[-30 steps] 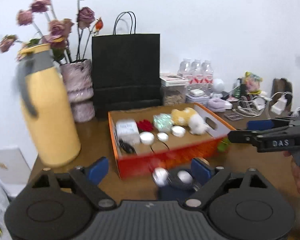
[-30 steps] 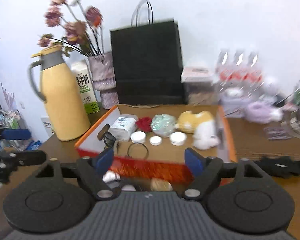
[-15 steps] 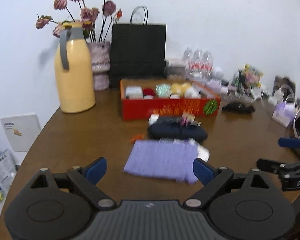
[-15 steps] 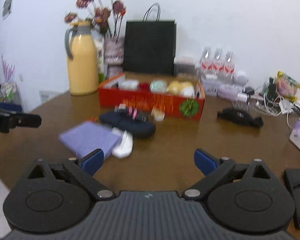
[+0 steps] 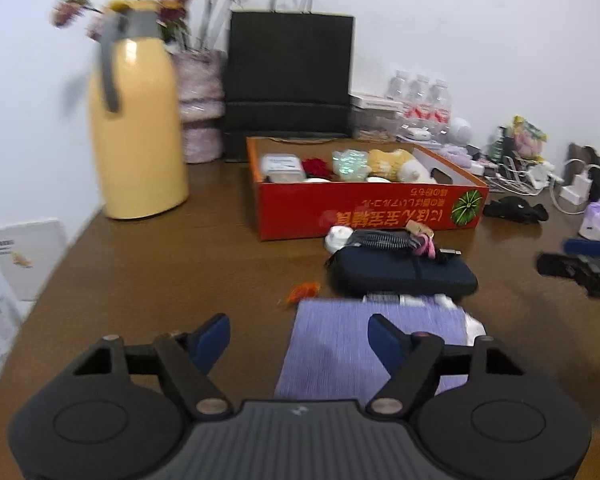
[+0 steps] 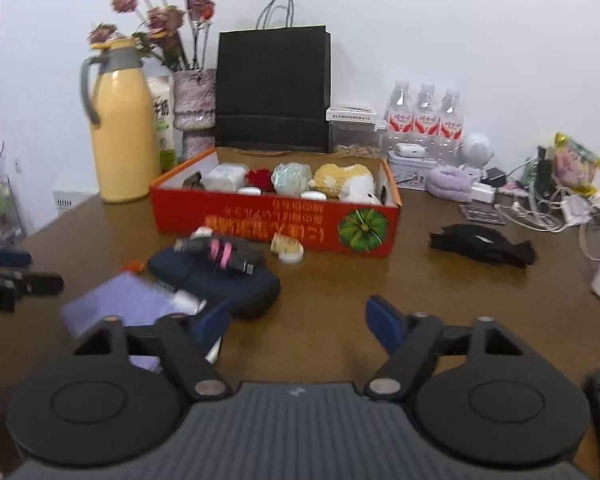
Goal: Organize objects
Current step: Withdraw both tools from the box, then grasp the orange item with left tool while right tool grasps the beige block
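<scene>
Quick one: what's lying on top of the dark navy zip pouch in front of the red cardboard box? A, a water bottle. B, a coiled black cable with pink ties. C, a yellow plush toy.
B: a coiled black cable with pink ties rests on the dark navy zip pouch, near the red cardboard box.

- We note a brown wooden table (image 6: 340, 280).
- On it: red box (image 6: 276, 222), yellow jug (image 6: 120, 128), black paper bag (image 6: 274, 88), navy pouch (image 6: 220, 280), purple cloth (image 5: 364, 344), black glove (image 6: 482, 246), water bottles (image 6: 424, 118).
</scene>
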Motion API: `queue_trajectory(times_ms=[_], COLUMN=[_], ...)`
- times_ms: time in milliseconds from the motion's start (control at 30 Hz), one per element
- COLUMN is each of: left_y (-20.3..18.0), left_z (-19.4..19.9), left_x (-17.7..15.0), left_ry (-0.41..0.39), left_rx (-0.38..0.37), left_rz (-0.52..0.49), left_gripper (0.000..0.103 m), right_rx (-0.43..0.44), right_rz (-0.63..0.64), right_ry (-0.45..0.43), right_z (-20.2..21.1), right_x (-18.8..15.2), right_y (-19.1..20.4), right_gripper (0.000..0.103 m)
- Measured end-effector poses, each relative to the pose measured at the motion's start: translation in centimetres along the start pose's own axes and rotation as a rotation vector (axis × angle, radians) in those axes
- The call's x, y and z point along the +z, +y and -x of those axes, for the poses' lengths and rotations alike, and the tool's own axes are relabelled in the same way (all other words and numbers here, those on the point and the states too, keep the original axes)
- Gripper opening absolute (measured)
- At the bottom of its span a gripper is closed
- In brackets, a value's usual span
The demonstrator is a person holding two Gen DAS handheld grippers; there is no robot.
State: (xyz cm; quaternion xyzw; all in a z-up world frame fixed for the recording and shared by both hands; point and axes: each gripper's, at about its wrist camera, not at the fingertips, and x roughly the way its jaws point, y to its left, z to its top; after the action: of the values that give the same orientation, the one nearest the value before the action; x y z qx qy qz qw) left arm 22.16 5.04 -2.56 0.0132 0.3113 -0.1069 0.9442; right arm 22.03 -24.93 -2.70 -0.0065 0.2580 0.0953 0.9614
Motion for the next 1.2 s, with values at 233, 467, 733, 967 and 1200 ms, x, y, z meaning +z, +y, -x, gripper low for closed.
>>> queue_trajectory(times_ms=[233, 467, 733, 967, 1200], left_y=[0.9, 0.8, 0.5, 0.0, 0.8], left_z=[-7.6, -8.0, -6.7, -6.2, -10.7], left_x=[2.3, 1.7, 1.9, 2.3, 3.9], left_ry=[0.103, 0.085, 0.038, 0.046, 0.12], left_rx=[-0.066, -0.057, -0.037, 0.0, 0.015], left_rz=[-0.042, -0.058, -0.034, -0.015, 0.013], left_gripper=[0.045, 0.006, 0.004, 0.038, 0.032], right_rx=[0.031, 0.001, 0.01, 0.034, 0.02], right_rz=[-0.015, -0.033, -0.045, -0.016, -0.024], right_ry=[0.069, 0.094, 0.04, -0.009, 0.057], right_z=[-10.8, -16.7, -13.9, -6.7, -3.7], right_x=[3.5, 3.1, 3.2, 1.6, -1.9], right_y=[0.3, 1.0, 0.8, 1.1, -0.3], right_gripper=[0.049, 0.032, 0.032, 0.032, 0.032])
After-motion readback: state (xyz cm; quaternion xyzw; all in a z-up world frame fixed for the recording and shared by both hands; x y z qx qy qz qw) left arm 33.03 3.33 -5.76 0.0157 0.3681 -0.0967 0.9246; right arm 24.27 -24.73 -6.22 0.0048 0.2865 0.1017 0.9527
